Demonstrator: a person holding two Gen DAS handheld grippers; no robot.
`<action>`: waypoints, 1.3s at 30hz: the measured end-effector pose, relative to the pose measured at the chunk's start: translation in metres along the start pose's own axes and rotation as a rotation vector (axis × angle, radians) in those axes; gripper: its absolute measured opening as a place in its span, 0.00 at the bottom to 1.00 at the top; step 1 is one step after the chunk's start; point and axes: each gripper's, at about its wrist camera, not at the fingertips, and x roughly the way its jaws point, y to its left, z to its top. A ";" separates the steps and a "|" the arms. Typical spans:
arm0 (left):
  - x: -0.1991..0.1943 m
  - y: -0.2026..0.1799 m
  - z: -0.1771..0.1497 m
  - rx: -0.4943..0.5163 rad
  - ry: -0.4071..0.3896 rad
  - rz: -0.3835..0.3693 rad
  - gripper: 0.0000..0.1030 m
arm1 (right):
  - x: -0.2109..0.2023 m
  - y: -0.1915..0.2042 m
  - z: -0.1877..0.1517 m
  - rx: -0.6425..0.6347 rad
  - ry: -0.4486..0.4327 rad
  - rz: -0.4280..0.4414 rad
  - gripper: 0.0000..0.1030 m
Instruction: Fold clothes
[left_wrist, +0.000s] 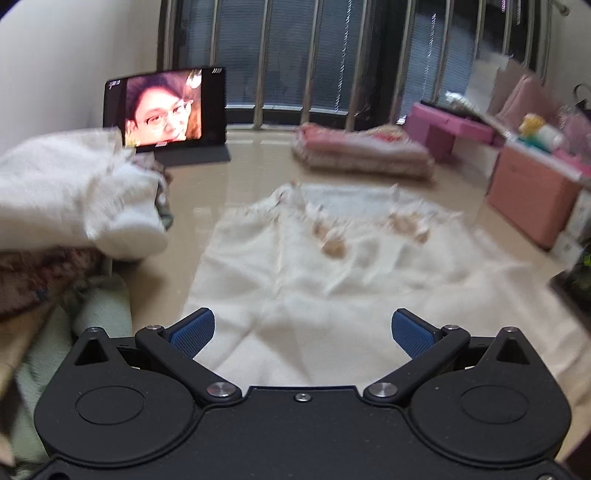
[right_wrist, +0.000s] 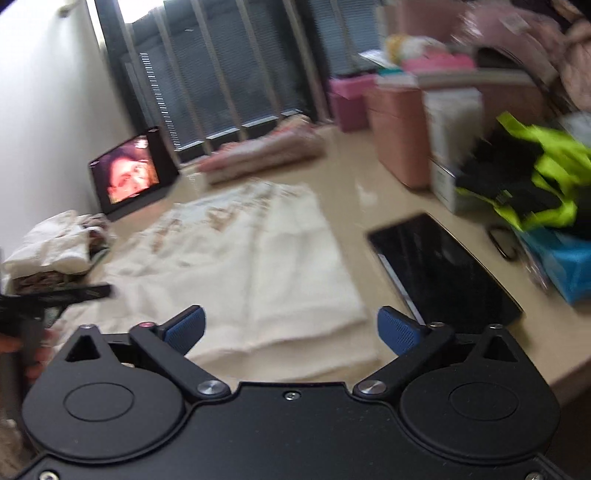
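Observation:
A cream garment (left_wrist: 332, 266) with brown print near its far end lies spread flat on the glossy beige surface; the right wrist view shows the same cream garment (right_wrist: 251, 266) from its near right corner. My left gripper (left_wrist: 303, 332) hovers over the garment's near edge, open, nothing between its blue pads. My right gripper (right_wrist: 291, 328) hangs above the garment's near right corner, open and empty. The left gripper (right_wrist: 55, 295) also shows as a dark blurred shape at the left edge of the right wrist view, with a hand below it.
A pile of white and patterned clothes (left_wrist: 74, 199) sits at the left. A screen (left_wrist: 166, 110) stands at the back left. Folded pink bedding (left_wrist: 362, 151) lies by the window. A dark tablet (right_wrist: 443, 269) lies right of the garment, with pink boxes (right_wrist: 399, 129) and a neon-yellow item (right_wrist: 535, 184) beyond.

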 end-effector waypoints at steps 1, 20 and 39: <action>-0.006 -0.004 0.005 0.010 0.003 -0.020 1.00 | 0.002 -0.004 0.000 0.008 0.002 0.001 0.92; 0.022 -0.148 0.113 0.122 0.202 -0.191 1.00 | 0.047 -0.038 0.015 0.159 0.061 0.081 0.45; 0.133 -0.232 0.117 0.197 0.399 -0.124 1.00 | 0.045 -0.055 0.010 0.324 -0.021 0.306 0.00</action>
